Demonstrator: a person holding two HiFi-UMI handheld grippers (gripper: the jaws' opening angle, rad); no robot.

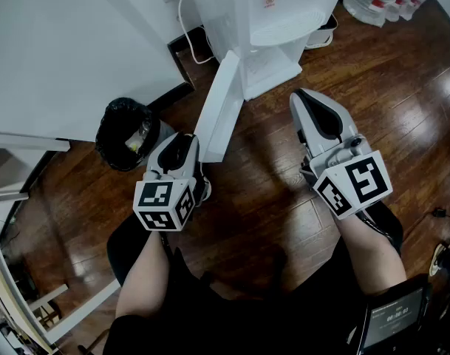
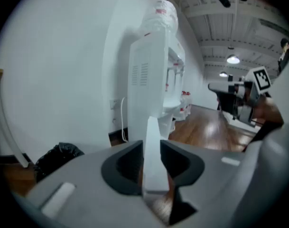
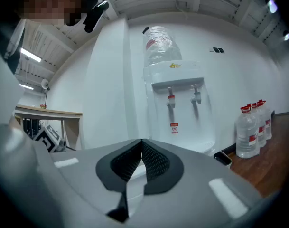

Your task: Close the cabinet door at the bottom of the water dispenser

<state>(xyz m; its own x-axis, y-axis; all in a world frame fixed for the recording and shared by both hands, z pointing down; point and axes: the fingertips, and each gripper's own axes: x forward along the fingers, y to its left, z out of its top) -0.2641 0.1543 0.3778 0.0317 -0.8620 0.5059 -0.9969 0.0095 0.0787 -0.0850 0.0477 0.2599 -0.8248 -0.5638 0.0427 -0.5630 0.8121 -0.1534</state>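
**Dark wooden floor carries dispenser, bin and bottles**

The white water dispenser stands on the glossy planks ahead of the right fingers. A black-bagged bin stands just left of the left fingers. Clear water bottles stand farther ahead, to the right.

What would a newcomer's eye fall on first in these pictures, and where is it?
The white water dispenser stands against the wall at the head view's top, its bottom cabinet door swung wide open. The left gripper is shut on that door's free edge; the right gripper, shut and empty, hangs to its right. A black bin sits left of the door.
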